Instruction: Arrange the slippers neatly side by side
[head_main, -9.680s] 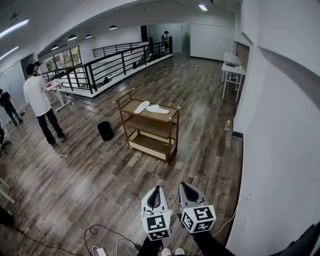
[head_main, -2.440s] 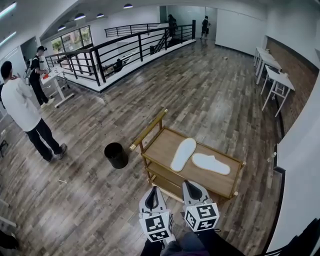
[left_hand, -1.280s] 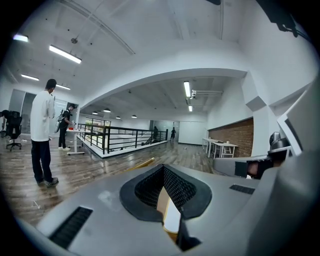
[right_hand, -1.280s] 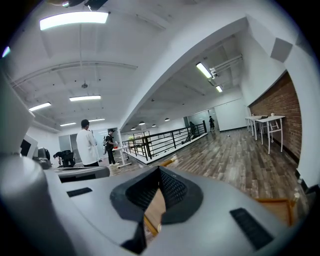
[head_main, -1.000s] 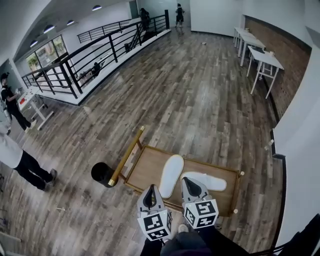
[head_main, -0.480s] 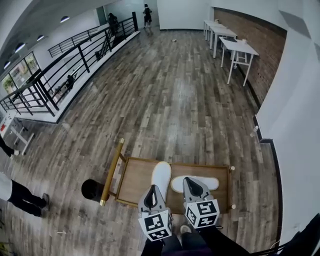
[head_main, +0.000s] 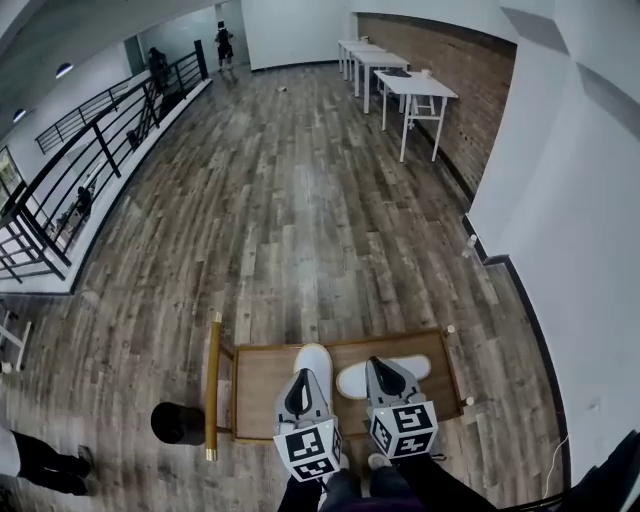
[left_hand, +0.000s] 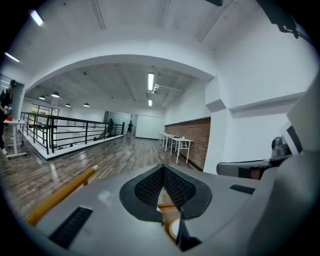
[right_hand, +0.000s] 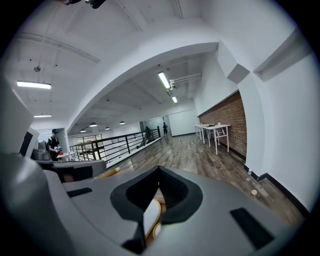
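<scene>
Only the head view shows the bin (head_main: 176, 423), left of the cart (head_main: 250, 392). The cart's top holds both slippers: left slipper (head_main: 315, 358) pointing away, right slipper (head_main: 418, 367) lying crosswise. My left gripper (head_main: 306, 378) and right gripper (head_main: 380, 366) are closed, empty, above them.

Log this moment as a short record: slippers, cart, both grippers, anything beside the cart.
surface: top of the wooden cart
lengthwise slipper: white, pointing away from the person
crosswise slipper: white, lying across the cart, at an angle to the other
left gripper: jaws together, empty, above the cart's near edge
right gripper: jaws together, empty, partly covering the crosswise slipper in the head view
beside cart: black bin on the floor at the handle end
task state: slippers not yet side by side
</scene>
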